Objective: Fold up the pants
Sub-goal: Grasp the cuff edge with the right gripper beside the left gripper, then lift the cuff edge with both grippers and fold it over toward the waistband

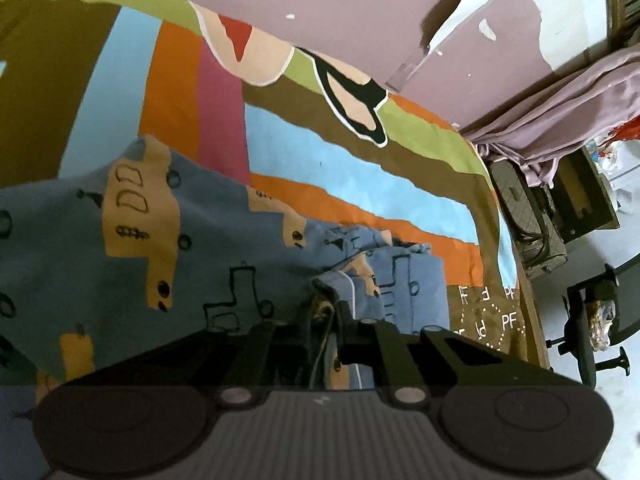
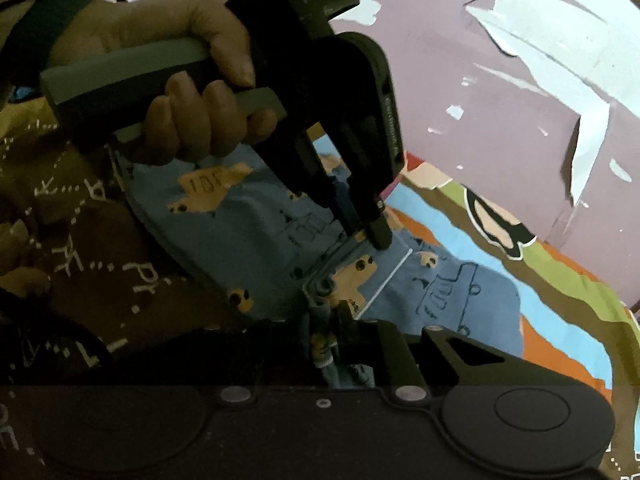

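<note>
Blue-grey knit with tan patches and black line-drawn cars: spreading as pants (image 1: 168, 248) leftward and away from the left gripper (image 1: 320, 332) in the left wrist view, sagging in soft, matte folds over a bedsheet (image 1: 360, 184) striped in orange, sky blue, brown and lime. Pinching a raised ridge of that cloth between narrow jaws, with a white-piped hem trailing down between the fingers. Bunching into a small crumpled heap just right of the jaws. Running, by the look of it, with the long axis out to the left, though only partly in frame. Peeling in white flakes behind, on a mauve wall (image 1: 360, 20).

Moving to the right wrist view: clamping the same garment with the right gripper (image 2: 326, 328), jaws nearly together on a thick, gathered edge at the bottom centre. Reaching in from the upper left with a hand (image 2: 188, 116) wrapped round the grey handle of the left gripper, its black tips closed on the cloth just beyond the right one, near a thin white piping line. Lying mostly to the left and ahead of both pinch points, limp and lightly creased. Sitting close together on one edge, so probably needing to draw apart or carry that edge across for the fold.
</note>
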`<state>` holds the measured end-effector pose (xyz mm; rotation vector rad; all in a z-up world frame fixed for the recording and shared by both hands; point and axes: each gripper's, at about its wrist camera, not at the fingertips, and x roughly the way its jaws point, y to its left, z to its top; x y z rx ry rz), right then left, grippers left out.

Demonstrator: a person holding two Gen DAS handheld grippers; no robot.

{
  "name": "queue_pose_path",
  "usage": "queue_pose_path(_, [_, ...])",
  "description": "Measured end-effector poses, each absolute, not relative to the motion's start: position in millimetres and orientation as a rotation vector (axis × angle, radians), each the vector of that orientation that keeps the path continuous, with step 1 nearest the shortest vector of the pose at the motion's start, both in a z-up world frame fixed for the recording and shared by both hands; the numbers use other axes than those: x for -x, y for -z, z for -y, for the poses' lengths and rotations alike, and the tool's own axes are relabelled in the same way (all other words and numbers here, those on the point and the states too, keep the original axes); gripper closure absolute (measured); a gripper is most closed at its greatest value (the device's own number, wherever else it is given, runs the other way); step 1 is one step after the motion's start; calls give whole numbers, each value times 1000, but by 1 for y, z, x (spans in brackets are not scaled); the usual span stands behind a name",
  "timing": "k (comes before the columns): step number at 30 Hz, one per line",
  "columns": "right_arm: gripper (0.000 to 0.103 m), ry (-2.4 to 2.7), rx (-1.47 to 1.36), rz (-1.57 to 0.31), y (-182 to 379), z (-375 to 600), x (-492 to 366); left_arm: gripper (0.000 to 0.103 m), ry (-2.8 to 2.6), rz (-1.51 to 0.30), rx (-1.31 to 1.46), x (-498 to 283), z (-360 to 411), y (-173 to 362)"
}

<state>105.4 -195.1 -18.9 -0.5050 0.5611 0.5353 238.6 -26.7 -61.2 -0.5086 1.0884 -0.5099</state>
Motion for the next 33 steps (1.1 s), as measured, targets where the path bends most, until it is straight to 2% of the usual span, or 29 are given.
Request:
queue_pose_path(9, [90,-588,453,-524,-4,169,-106,92,514,-1031,420,-234,-2,31])
queue_pose_path(19, [90,-705,488,-557,5,125,-107,92,467,-1047,375,-226,-47,41])
queue_pose_path(22, [87,-725,505,-594,17,120,-108,86,451,-1057,339,-223,-48,53])
queue_pose_path(24, [73,-743,506,-589,20,123,-106,71,429,-1057,336,-220,-49,56])
queue_pose_path(25, [68,-745,517,-580,20,126,-103,68,437,-1053,338,-219,-50,56])
queue_pose_path(27, [43,-739,544,-549,17,135,-99,54,428,-1040,332,-214,-52,53])
queue_pose_path(30, [32,-706,612,-510,12,154,-96,47,395,-1009,305,-201,-56,44])
queue_pose_path(31, [31,-683,636,-500,11,162,-98,47,391,-999,301,-196,-57,41])
queue_pose_path(33, [21,-621,667,-486,6,181,-105,47,384,-987,284,-181,-56,36])
